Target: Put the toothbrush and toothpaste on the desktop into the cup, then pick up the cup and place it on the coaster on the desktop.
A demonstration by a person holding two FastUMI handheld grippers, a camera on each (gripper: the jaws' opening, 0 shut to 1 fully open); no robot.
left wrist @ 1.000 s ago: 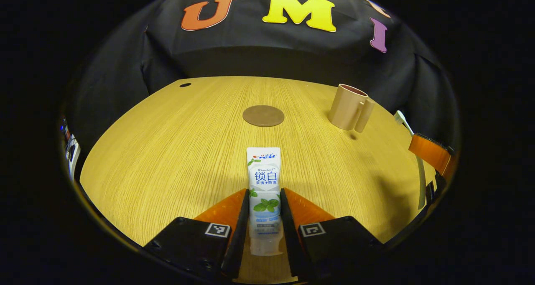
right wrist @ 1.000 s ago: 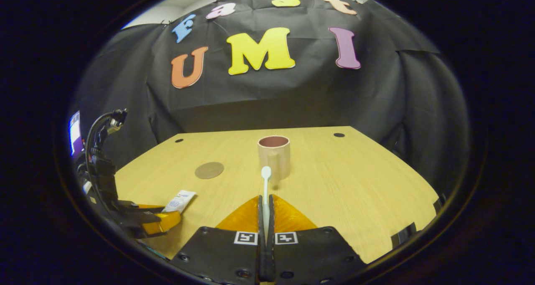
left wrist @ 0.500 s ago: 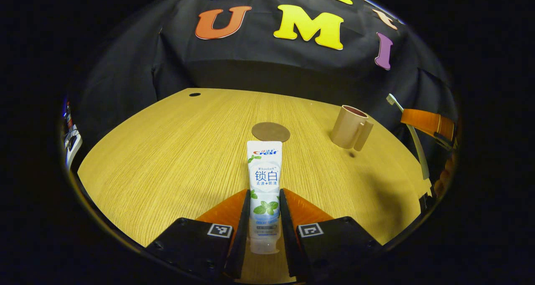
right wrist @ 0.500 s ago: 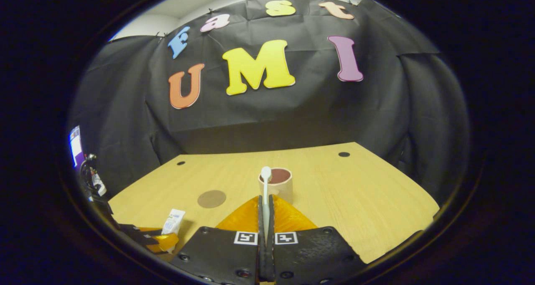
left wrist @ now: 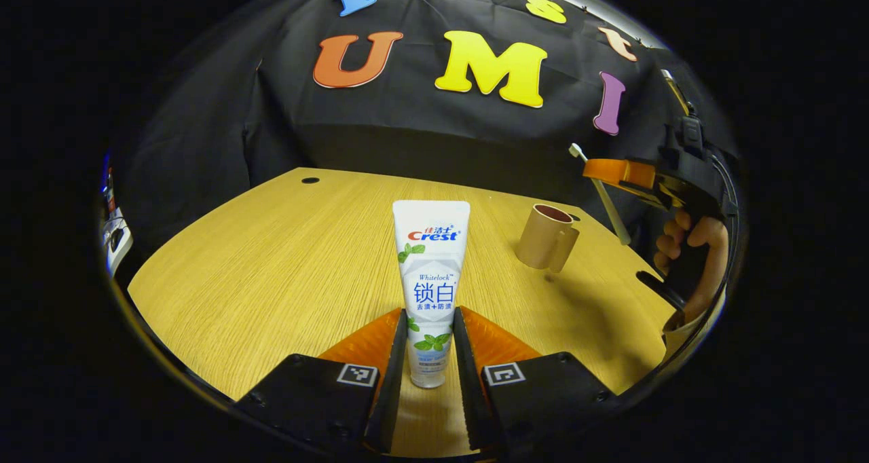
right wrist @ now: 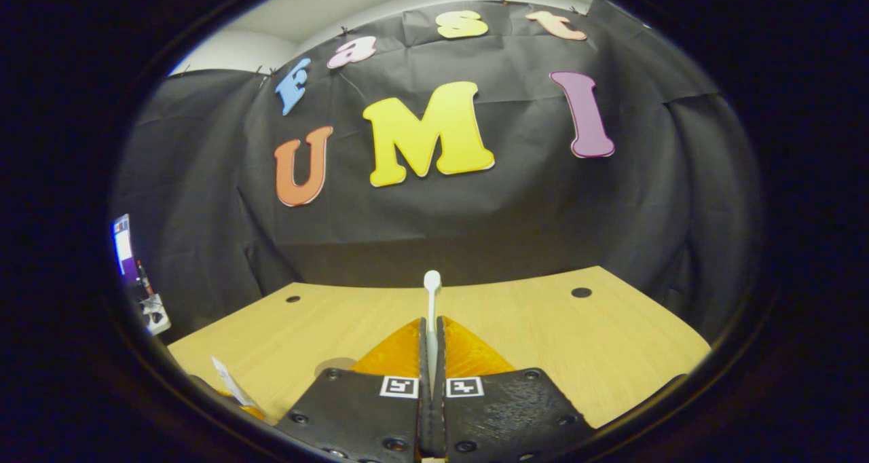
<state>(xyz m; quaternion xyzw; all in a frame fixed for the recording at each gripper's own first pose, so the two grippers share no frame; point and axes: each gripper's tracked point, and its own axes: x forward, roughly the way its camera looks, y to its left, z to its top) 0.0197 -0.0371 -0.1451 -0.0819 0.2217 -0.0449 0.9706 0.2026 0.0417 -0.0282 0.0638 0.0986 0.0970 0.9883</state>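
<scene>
Cup [left wrist: 545,236] nr held toothbrush [left wrist: 601,193].

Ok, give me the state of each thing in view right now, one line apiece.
Toothpaste tube: gripped in the left tongs, raised.
Toothbrush: clamped in the right tongs, head forward.
Cup: upright on the desktop, handle toward the left gripper view's camera, nothing visible inside.

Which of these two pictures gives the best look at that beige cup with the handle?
The left gripper view: the beige handled cup stands upright on the wooden table. In the right gripper view I cannot make the cup out.
</scene>
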